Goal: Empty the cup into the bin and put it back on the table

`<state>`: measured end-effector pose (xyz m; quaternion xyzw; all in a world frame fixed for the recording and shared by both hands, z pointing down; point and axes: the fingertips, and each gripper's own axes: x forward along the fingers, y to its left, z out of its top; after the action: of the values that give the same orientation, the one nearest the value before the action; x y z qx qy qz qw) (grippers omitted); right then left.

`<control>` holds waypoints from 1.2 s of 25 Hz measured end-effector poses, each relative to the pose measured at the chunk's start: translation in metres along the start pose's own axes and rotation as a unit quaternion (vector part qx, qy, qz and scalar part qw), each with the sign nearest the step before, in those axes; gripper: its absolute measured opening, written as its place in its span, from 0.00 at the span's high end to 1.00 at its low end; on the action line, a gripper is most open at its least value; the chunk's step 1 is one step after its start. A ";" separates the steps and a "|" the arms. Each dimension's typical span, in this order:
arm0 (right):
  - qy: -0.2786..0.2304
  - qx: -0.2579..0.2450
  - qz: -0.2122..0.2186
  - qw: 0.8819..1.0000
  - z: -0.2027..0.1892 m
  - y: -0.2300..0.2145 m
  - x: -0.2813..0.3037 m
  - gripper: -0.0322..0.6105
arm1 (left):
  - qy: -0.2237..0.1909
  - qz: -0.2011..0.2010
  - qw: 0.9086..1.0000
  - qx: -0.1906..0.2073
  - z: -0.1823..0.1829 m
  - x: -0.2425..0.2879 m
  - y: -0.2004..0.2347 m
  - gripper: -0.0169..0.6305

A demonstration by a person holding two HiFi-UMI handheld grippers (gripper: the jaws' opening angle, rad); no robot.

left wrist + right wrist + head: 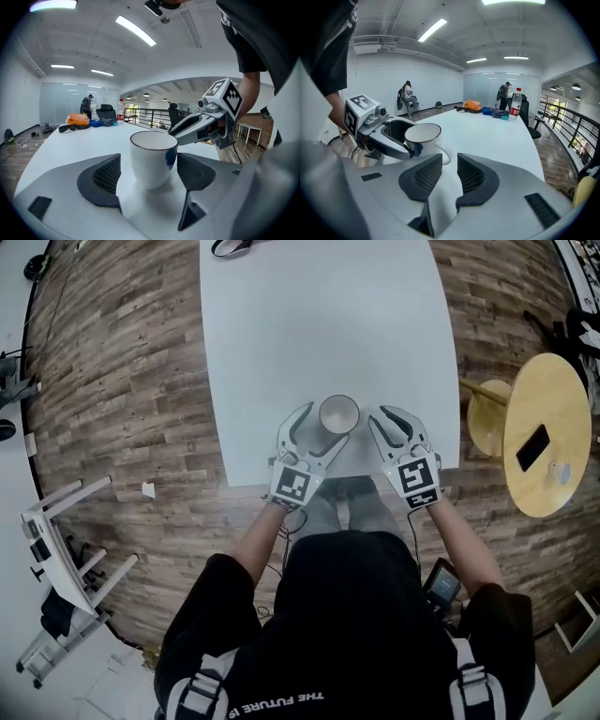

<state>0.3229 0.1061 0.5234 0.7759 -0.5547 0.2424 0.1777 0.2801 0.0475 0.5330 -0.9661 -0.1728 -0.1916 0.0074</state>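
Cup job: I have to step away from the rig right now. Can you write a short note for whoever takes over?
Left gripper: open, one jaw on each side of the cup, pads not pressing on it.
Right gripper: empty, jaws a narrow gap apart, resting just right of the cup.
Cup: upright on the white table, near the front edge, and it looks empty inside.
Bin: not in view.
Done, as far as can be judged: the cup is empty and on the table.
Left: probably only to draw the left gripper back without knocking the cup.
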 end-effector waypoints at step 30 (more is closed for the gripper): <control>-0.072 0.094 0.009 0.993 0.004 -0.013 0.058 0.87 | -0.065 -0.129 0.989 -0.027 0.008 0.028 0.009 0.41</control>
<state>0.3511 0.0628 0.5538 0.7996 -0.5477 0.2383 0.0618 0.3103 0.0484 0.5367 -0.9459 -0.2909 -0.1327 -0.0549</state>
